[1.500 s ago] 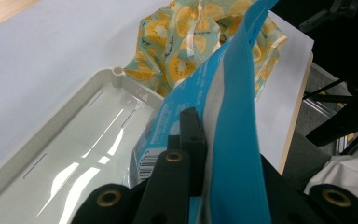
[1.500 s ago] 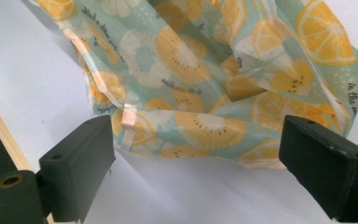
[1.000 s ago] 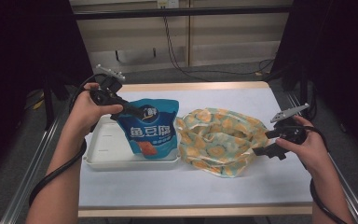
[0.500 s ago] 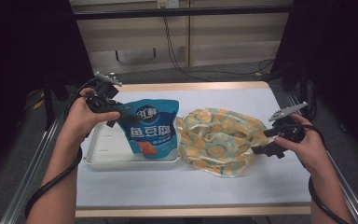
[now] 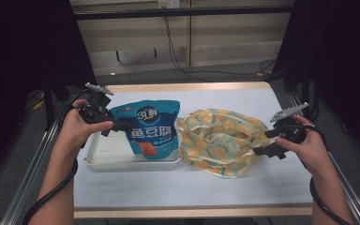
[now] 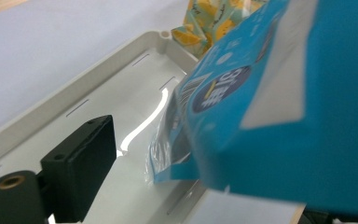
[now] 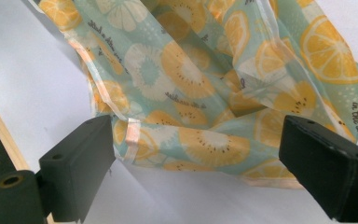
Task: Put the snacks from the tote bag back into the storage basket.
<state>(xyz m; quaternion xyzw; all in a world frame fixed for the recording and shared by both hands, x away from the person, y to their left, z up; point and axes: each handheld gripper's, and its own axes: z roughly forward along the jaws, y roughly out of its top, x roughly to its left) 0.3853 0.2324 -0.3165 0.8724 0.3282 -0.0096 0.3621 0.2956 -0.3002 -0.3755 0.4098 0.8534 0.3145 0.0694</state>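
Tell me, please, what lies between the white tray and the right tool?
In the high view, the lemon-print bag lies between the white tray and the right tool.

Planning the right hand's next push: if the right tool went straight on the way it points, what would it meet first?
The fruit-print bag. The right tool stands open, and the bag's near edge already lies between its jaws, so it would likely run into that fabric at once. Whether a pad already touches it, I can't tell.

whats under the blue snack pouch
The blue snack pouch leans in the white tray, its lower edge on the tray floor. The floor behind and beneath it is covered, so anything there cannot be seen.
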